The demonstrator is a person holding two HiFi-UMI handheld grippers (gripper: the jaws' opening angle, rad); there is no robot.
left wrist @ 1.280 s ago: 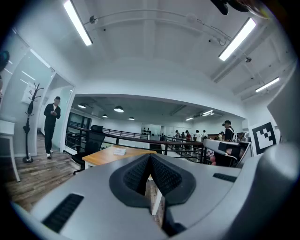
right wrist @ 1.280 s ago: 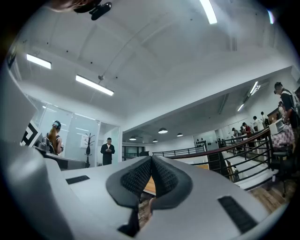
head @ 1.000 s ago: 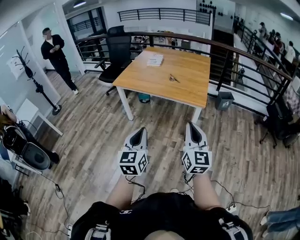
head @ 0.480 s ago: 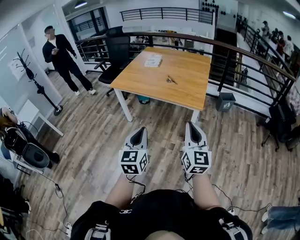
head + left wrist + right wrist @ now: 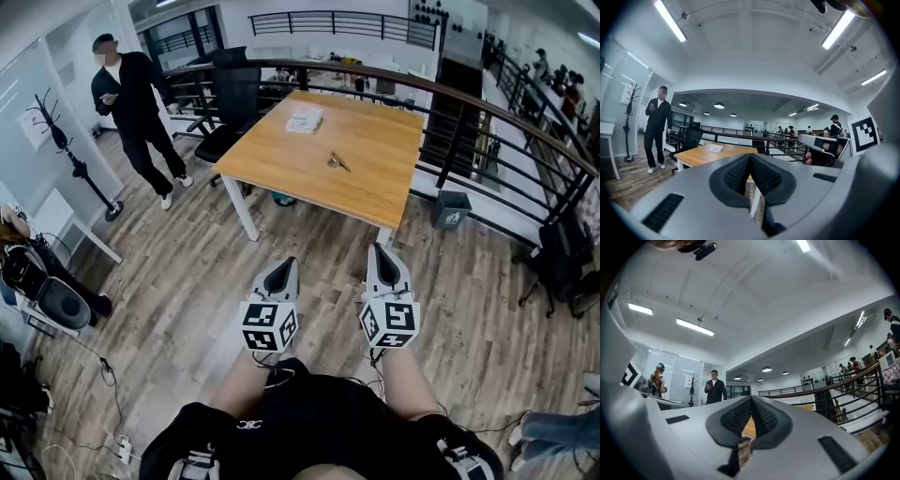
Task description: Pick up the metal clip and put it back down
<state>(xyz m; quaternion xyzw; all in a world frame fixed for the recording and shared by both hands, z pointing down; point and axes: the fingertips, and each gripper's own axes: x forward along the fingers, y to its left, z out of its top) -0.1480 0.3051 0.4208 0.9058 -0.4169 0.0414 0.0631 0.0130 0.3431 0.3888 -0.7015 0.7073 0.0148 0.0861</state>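
While the metal clip [image 5: 337,161] lies near the middle of the wooden table [image 5: 375,192], upper centre of frame, both tools sit well apart from it. Left gripper [image 5: 280,270] and right gripper [image 5: 385,255], lower centre, have jaws closed on nothing. Risk, as judged: the small, flat clip may skid on smooth wood if jaws arrive unopened. Count: one clip, one table, one paper stack [image 5: 305,120], two grippers, one person [image 5: 131,98] nearby, upper left.
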